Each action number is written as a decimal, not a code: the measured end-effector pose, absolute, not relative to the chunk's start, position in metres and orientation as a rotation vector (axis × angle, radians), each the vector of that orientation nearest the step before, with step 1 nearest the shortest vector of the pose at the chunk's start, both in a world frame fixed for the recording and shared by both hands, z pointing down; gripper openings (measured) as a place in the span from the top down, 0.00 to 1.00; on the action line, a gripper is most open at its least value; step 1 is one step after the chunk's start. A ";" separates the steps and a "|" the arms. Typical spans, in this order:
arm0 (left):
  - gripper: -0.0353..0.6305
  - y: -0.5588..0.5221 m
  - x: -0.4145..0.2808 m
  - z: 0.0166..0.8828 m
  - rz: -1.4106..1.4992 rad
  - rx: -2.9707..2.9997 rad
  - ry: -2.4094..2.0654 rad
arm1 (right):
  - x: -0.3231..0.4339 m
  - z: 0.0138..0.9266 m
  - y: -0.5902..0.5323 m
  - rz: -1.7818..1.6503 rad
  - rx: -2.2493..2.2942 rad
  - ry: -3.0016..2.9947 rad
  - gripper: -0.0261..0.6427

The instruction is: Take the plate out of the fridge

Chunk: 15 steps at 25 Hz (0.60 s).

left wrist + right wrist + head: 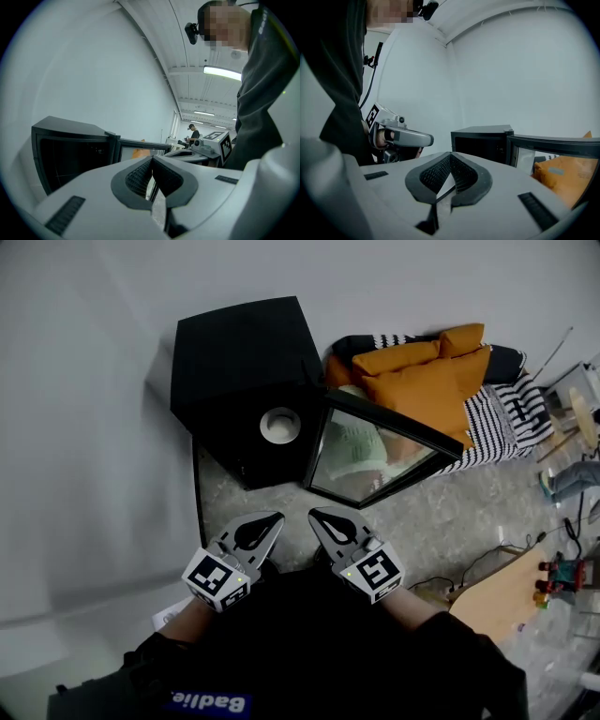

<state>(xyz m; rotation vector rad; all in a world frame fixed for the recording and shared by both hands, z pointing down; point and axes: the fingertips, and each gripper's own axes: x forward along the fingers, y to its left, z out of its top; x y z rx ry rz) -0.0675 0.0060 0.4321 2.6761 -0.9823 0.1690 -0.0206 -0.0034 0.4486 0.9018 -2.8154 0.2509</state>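
Note:
A small black fridge (pixel 246 362) stands on the floor against the wall, its glass door (pixel 375 451) swung open to the right. Inside its dark opening sits a white round plate (pixel 279 425). My left gripper (pixel 275 517) and right gripper (pixel 316 514) hover side by side just in front of the fridge, both shut with nothing between the jaws. The left gripper view shows its shut tips (pixel 151 158), the fridge (pixel 70 154) and the right gripper (pixel 213 143). From the right gripper view, its shut tips (pixel 451 154) point at the fridge (pixel 483 140) and door (pixel 553 145); the left gripper (pixel 401 136) is beside it.
A sofa with orange cushions (pixel 422 371) and a striped throw (pixel 497 418) stands behind the open door. A wooden board (pixel 511 592), cables and small items lie at the right. A white wall runs along the left. Another person (pixel 193 132) stands far off.

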 end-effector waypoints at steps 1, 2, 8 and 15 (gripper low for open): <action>0.94 0.001 -0.061 0.432 0.168 2.671 -0.994 | -0.015 0.450 -0.008 0.255 0.882 -2.818 0.95; 0.94 -0.004 -0.056 0.432 0.167 2.666 -1.006 | -0.010 0.452 -0.013 0.256 0.863 -2.817 0.95; 0.94 -0.029 -0.042 0.454 0.149 2.577 -1.076 | 0.002 0.469 -0.033 0.283 0.786 -2.816 0.95; 0.93 -0.065 -0.070 0.477 0.132 2.481 -1.095 | 0.000 0.476 -0.050 0.294 0.834 -2.772 0.95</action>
